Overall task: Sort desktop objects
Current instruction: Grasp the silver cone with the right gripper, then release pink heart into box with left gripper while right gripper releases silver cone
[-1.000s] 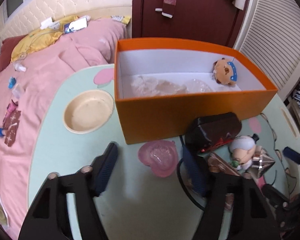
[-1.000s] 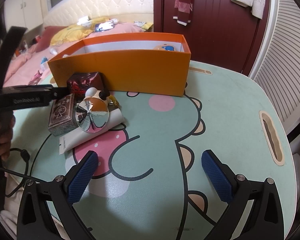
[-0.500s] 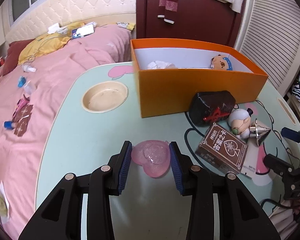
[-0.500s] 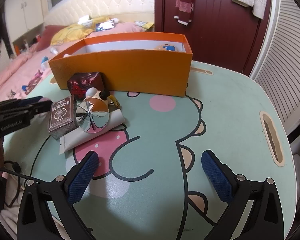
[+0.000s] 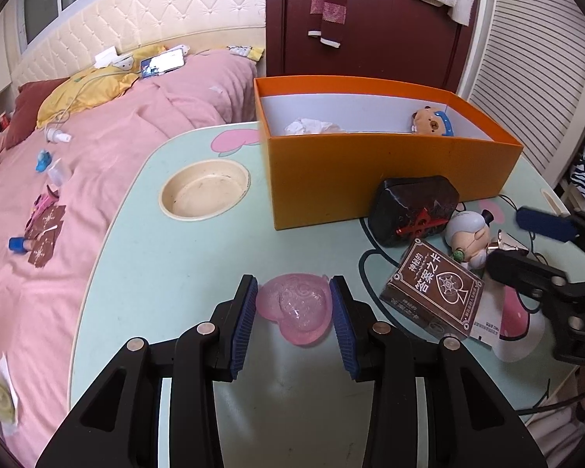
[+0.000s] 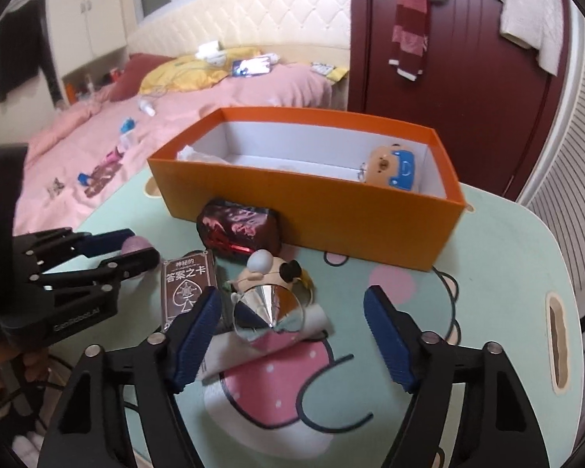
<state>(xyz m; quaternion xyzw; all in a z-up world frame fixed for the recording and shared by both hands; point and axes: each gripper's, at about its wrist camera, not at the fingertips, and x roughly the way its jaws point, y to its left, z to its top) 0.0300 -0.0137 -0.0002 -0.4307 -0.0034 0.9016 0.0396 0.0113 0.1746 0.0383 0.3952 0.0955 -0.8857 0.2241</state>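
My left gripper (image 5: 294, 323) is shut on a pink heart-shaped box (image 5: 295, 309), its blue pads against both sides, low over the green table (image 5: 167, 265). My right gripper (image 6: 292, 335) is open, its fingers around a shiny silver cone (image 6: 268, 312) and a small white-haired figurine (image 6: 267, 269). A brown card box (image 6: 189, 288) and a dark red case (image 6: 240, 228) lie beside them. The orange box (image 5: 370, 179) stands behind, holding a bear toy (image 5: 433, 121) and crumpled paper.
A cream bowl (image 5: 204, 193) sits in the table at the left. A pink bed (image 5: 58, 179) with scattered items lies beyond the table's left edge. A white leaflet (image 6: 230, 351) lies under the cone. A slot (image 6: 557, 331) is cut in the table's right side.
My left gripper came down around the pink heart box and closed on it. My right gripper moved forward and left until its fingers flank the silver cone.
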